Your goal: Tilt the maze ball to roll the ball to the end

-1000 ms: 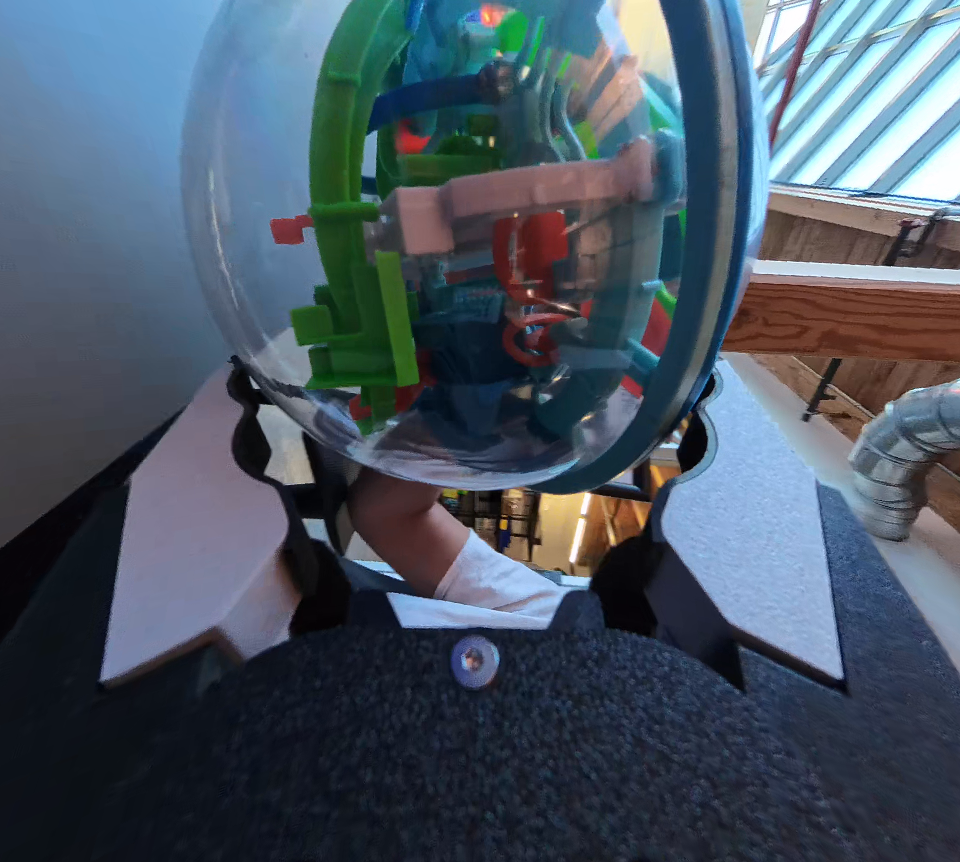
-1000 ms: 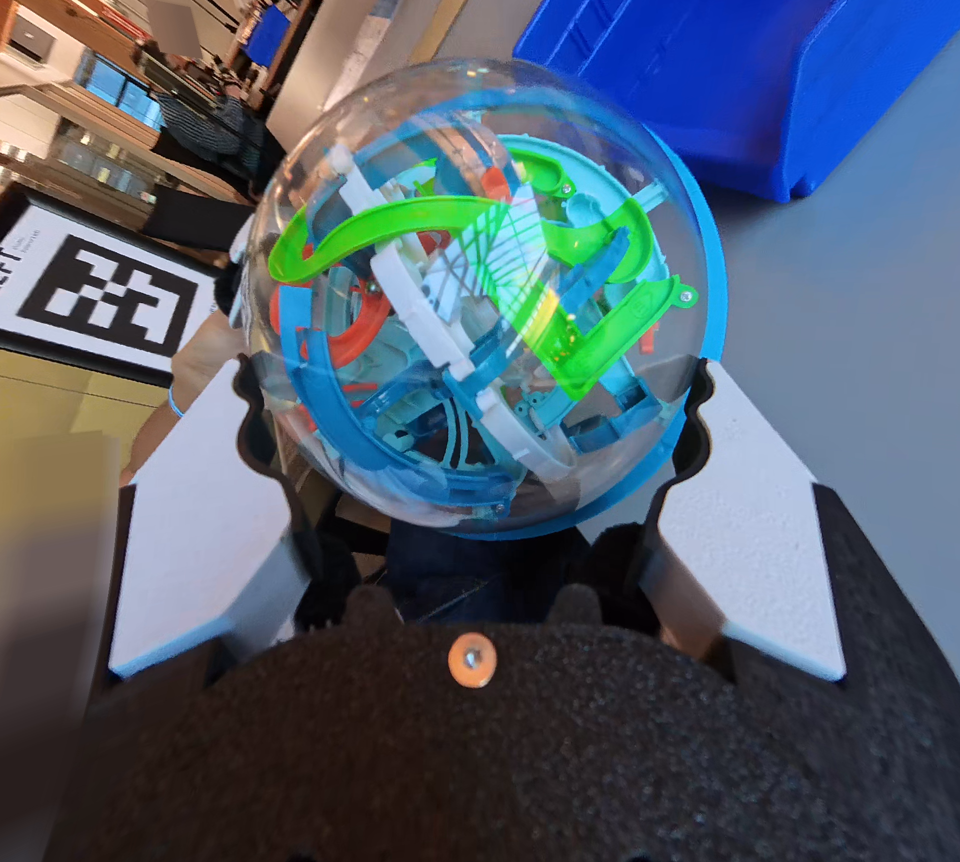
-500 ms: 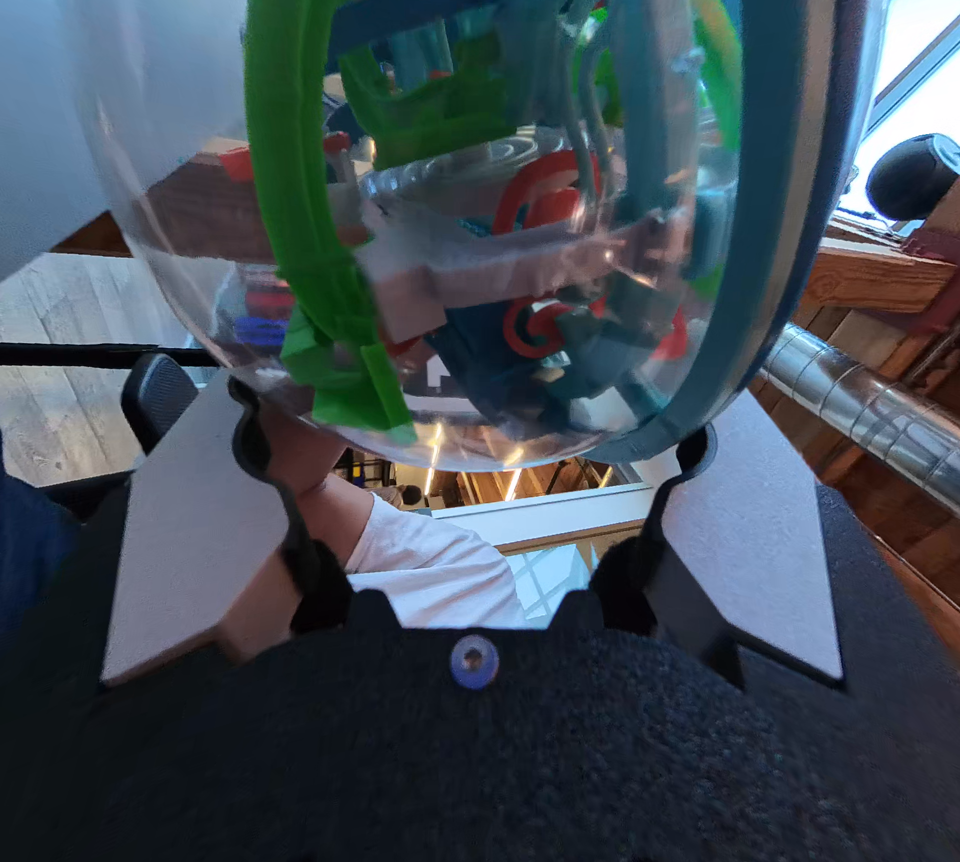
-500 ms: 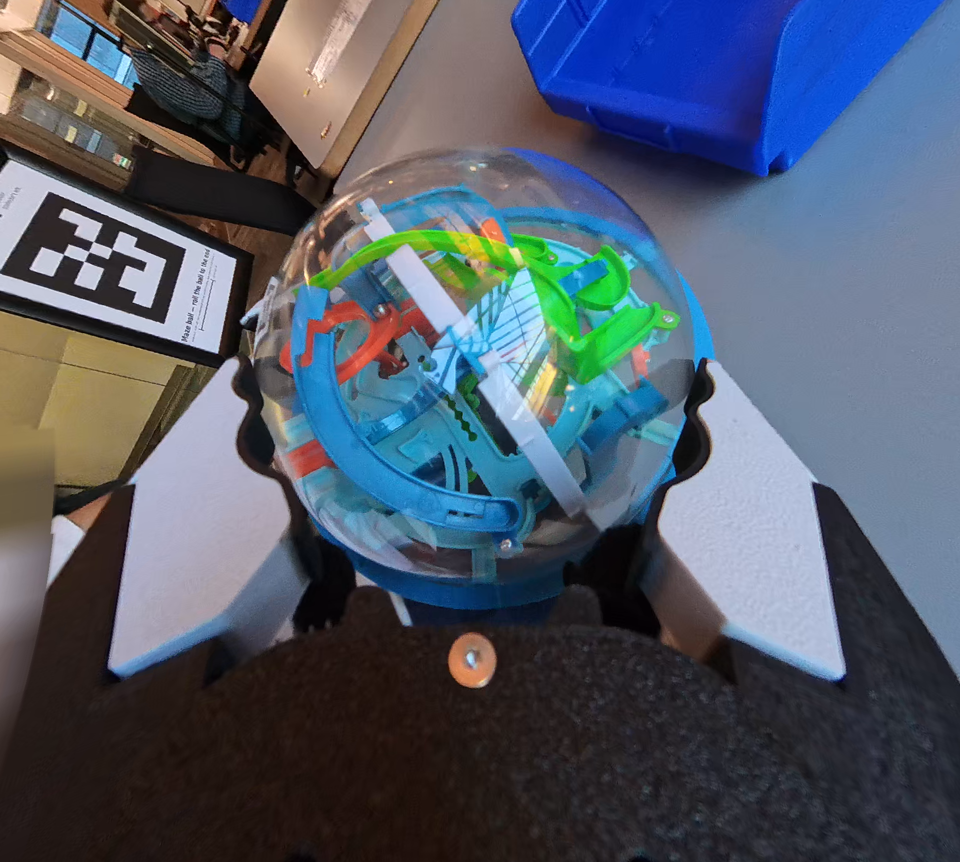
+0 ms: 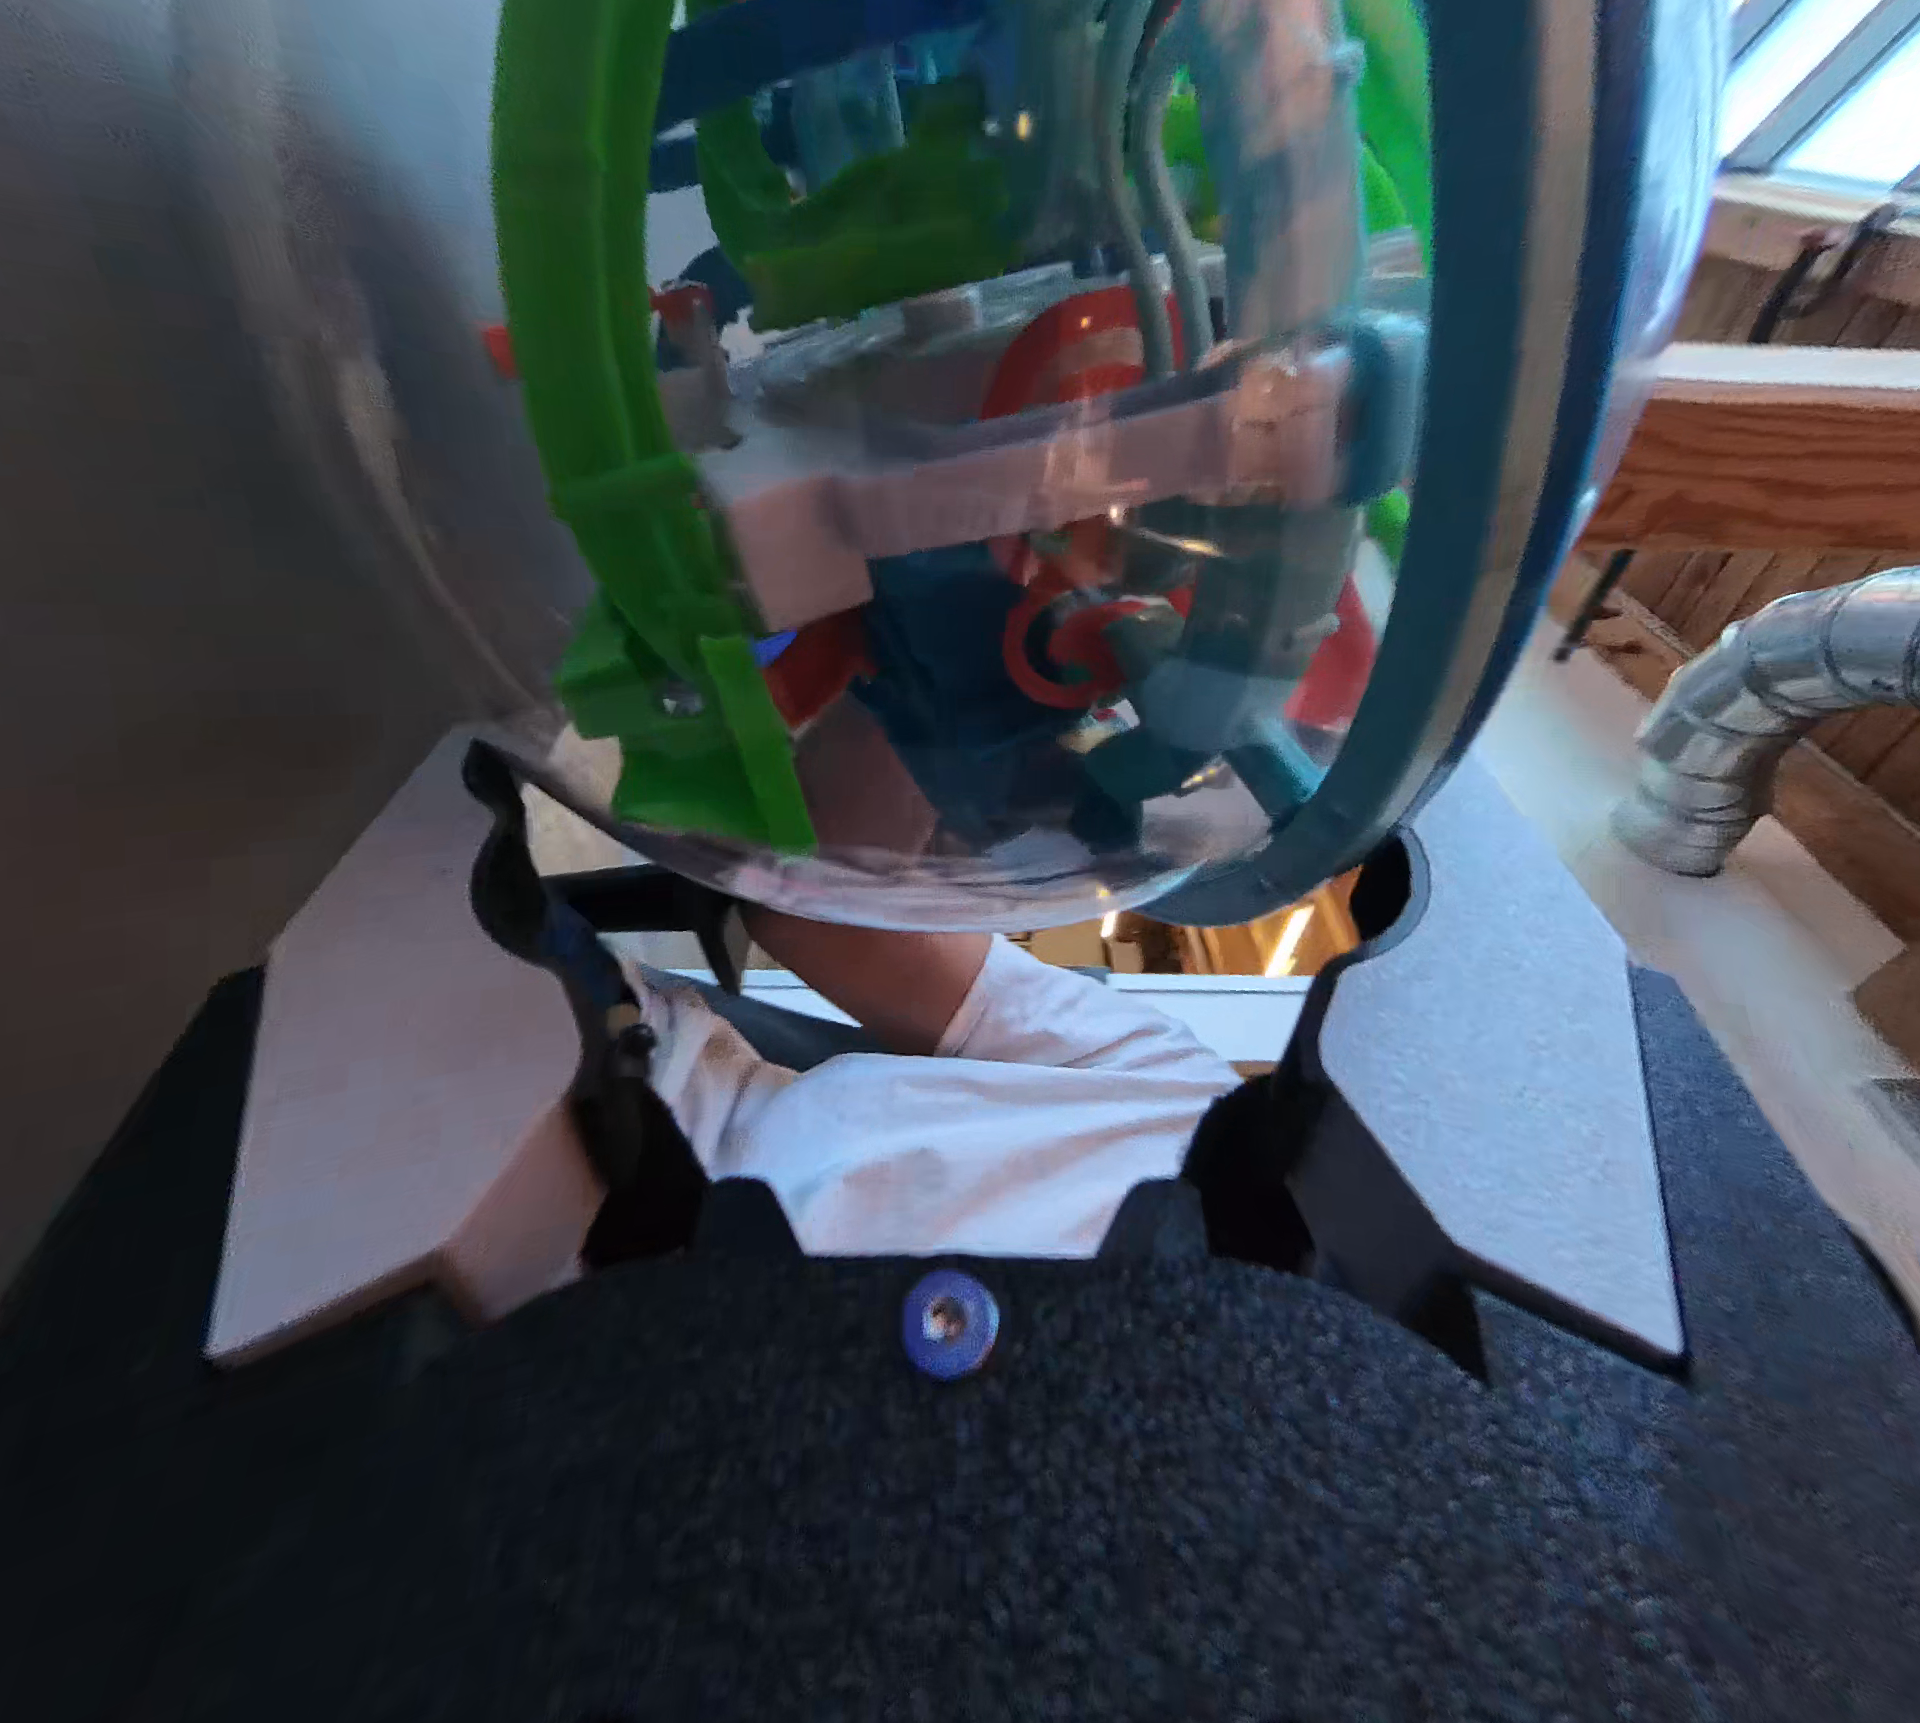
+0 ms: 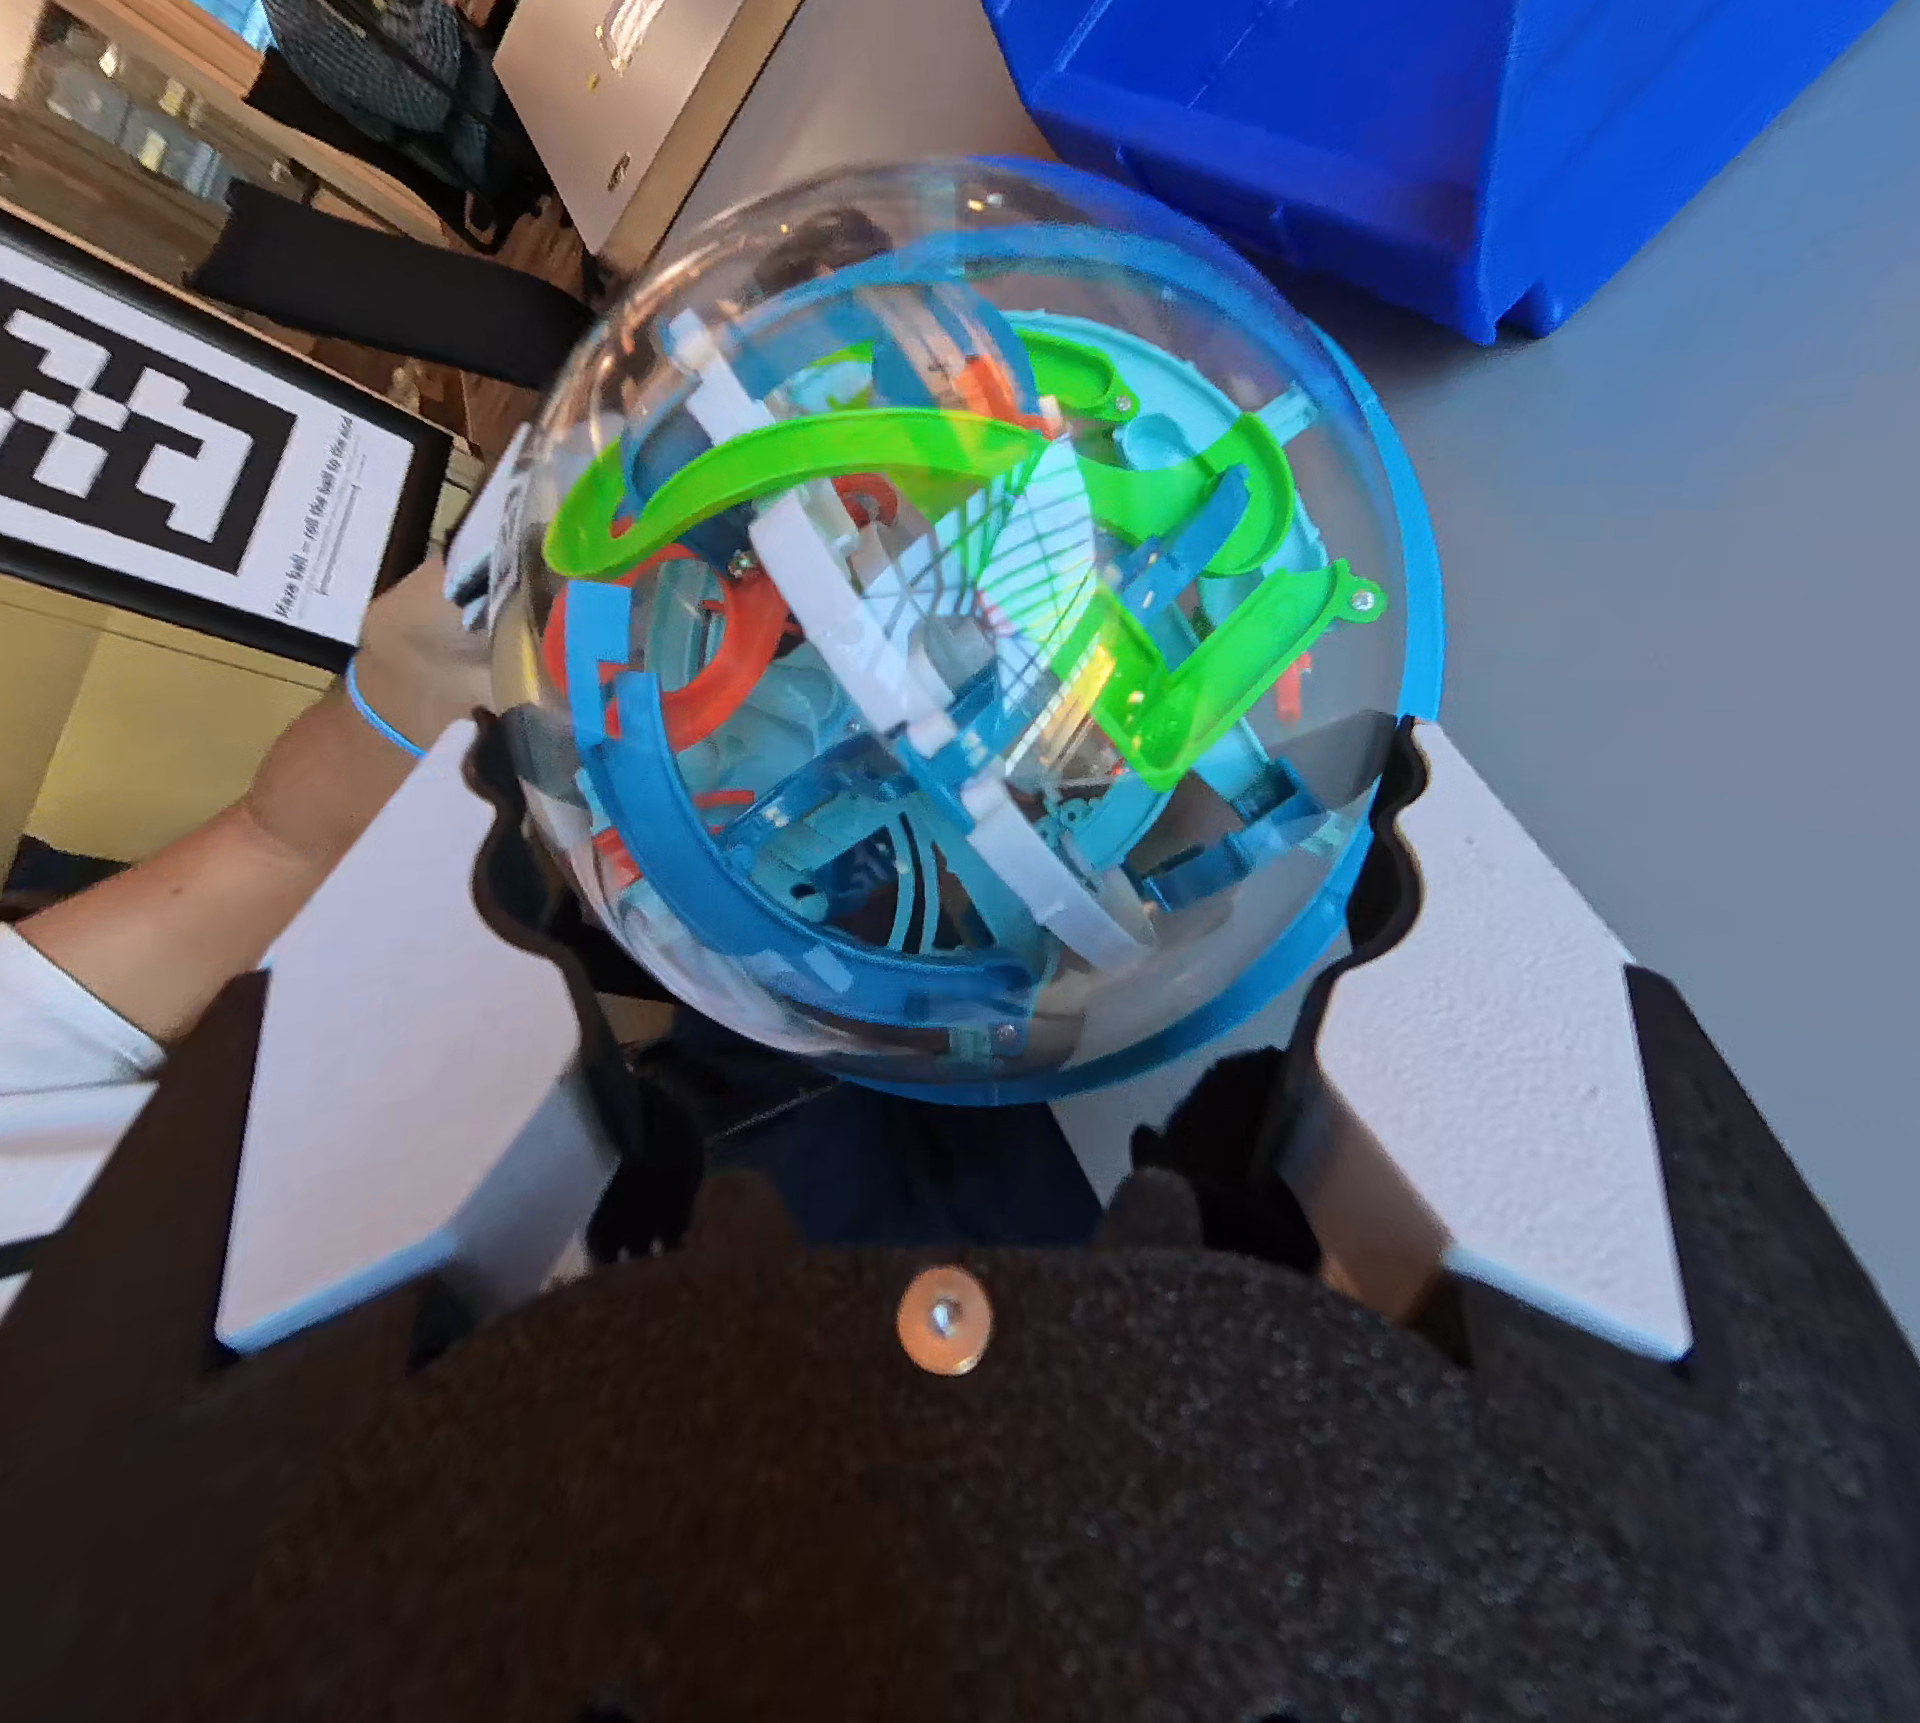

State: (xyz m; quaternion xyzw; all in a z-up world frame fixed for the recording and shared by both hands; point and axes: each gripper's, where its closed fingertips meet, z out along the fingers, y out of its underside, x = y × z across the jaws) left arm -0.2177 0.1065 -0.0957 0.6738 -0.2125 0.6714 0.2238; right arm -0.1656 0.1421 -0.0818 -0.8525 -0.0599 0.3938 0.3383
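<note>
While both tongs hold it off the bench, the clear plastic maze ball with green, blue, white and orange inner tracks (image 6: 987,624) sits cradled between 2 pairs of white fingers. Right tongs (image 6: 940,800) are spread wide around the sphere's lower half, each black notched inner edge touching the shell, with the blue equatorial ring (image 6: 1392,593) meeting the right-side finger (image 6: 1475,1050). Left tongs (image 5: 940,832) grip the same sphere (image 5: 1039,323) from the opposite side, also spread wide and pinching it; here the ring (image 5: 1475,530) runs nearly vertical, beside the right-side finger, and the view is motion-blurred.

Key relation: the sphere lies straight ahead of each pair of tongs, centred between the fingers, so neither hand is nearer. A sphere has no long axis; the ring's plane serves as reference, tilted in the right wrist view. The small rolling ball cannot be picked out on any track, so progress along the maze cannot be judged. The coming tilt will probably require both wrists to rotate together, or the smooth shell may slip in the notches.

Surroundings: a grey bench surface (image 6: 1662,634) lies below, carrying a blue plastic bin (image 6: 1403,32). A black-and-white marker card (image 6: 135,447) stands at left, near a person's forearm (image 6: 260,832). The left wrist view shows wooden beams (image 5: 1766,458), a silver duct (image 5: 1745,717) and a window (image 5: 1829,11).
</note>
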